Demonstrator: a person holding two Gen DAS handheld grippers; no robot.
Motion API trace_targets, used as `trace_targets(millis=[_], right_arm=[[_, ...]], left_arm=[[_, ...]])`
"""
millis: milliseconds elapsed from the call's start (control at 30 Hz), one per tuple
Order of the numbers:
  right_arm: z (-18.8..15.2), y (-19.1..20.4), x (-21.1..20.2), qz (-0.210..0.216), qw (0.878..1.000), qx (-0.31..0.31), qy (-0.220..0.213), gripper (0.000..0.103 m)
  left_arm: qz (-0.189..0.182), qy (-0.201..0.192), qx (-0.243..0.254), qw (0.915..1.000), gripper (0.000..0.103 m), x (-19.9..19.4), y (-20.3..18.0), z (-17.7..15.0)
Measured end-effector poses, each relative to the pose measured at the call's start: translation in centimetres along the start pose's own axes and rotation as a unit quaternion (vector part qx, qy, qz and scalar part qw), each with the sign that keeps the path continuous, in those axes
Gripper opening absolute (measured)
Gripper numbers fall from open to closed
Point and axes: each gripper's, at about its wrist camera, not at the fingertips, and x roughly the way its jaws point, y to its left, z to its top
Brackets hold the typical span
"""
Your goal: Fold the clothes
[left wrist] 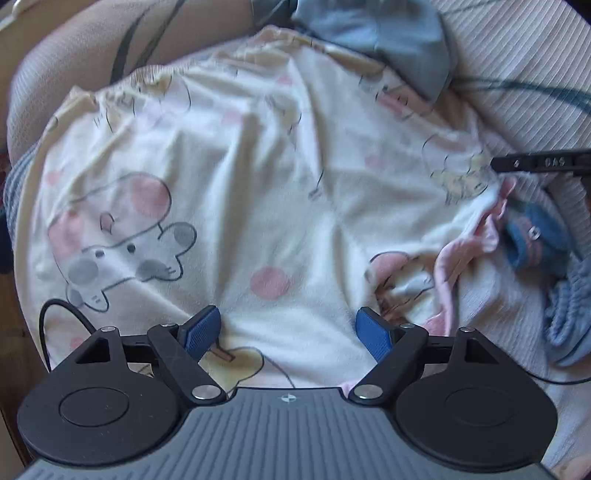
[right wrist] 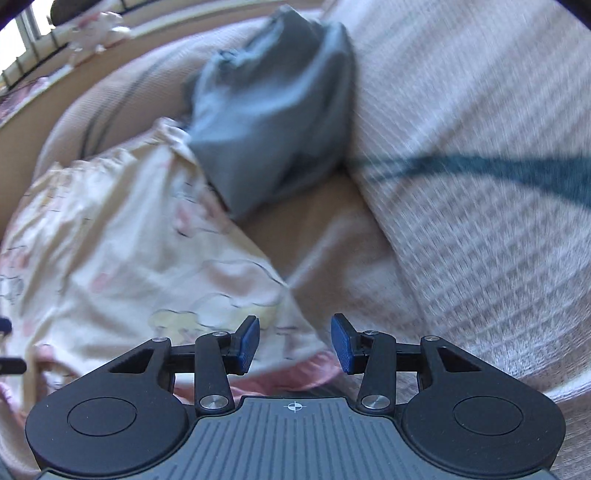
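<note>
Your right view is motion-blurred. Your left gripper (left wrist: 290, 334) hangs spread above the cartoon-print garment (left wrist: 240, 192); your right gripper (right wrist: 295, 341), jaws apart and empty, is over its pink-hemmed edge.

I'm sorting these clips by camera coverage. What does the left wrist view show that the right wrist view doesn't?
Only the left wrist view shows the mouse print on the cream garment, the blue knit piece at its right edge, a bunched light-blue cloth, and the open left gripper. Only the right wrist view shows the open right gripper over the garment's pink hem and a window ledge. Both show the cream garment, the grey-blue garment and the ribbed bed cover.
</note>
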Motion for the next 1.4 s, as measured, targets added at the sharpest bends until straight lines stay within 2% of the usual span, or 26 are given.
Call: trace_targets(millis=[67, 267, 333, 367, 533, 700, 900, 1100, 1200, 1300, 1400], right_arm=[[-0.2, -0.8, 0.6, 0.004, 1.0, 0.015, 0.004, 0.043], [-0.8, -1.8, 1.6, 0.039, 0.998, 0.05, 0.016, 0.041], [-1.0, -1.8, 1.3, 0.053, 0.997, 0.053, 0.016, 0.021], [-0.9, -1.7, 1.2, 0.061, 0.996, 0.054, 0.022, 0.006], [-0.5, -0.4, -0.5, 0.068, 0.997, 0.048, -0.003, 0.003], [0.6, 3.6, -2.5, 0.13, 0.991, 0.03, -0.033, 0.003], [2.7, 13.6, -3.4, 0.252, 0.967, -0.023, -0.045, 0.003], [3.3, 25.3, -2.9, 0.353, 0.931, -0.089, -0.019, 0.003], [2.7, 30.8, -2.1, 0.384, 0.914, -0.133, 0.011, 0.003], [1.7, 35.4, -1.4, 0.406, 0.896, -0.173, 0.041, 0.003], [0.4, 38.8, 0.6, 0.393, 0.892, -0.21, 0.075, 0.003]], left_arm=[[-0.003, 0.002, -0.001, 1.0, 0.087, 0.1, 0.0, 0.1], [-0.011, -0.004, -0.032, 0.9994, 0.087, -1.2, 0.7, 0.4], [-0.004, -0.012, -0.047, 0.9988, 0.087, -2.2, 1.5, 0.3], [0.001, -0.016, -0.052, 0.9985, 0.087, -2.8, 1.9, 0.3], [0.023, -0.033, -0.092, 0.995, 0.087, -5.4, 4.3, -0.7], [0.035, -0.047, -0.11, 0.9922, 0.087, -7.4, 6.1, -2.0], [0.022, -0.074, -0.148, 0.9859, 0.087, -10.3, 8.9, -4.2], [0.04, -0.082, -0.176, 0.9801, 0.087, -13.2, 12.7, -8.5], [0.06, -0.073, -0.199, 0.9755, 0.087, -13.6, 15.2, -10.8], [0.063, -0.063, -0.214, 0.9726, 0.087, -13.6, 17.4, -12.6], [0.06, -0.055, -0.225, 0.9709, 0.087, -12.9, 18.7, -13.5]])
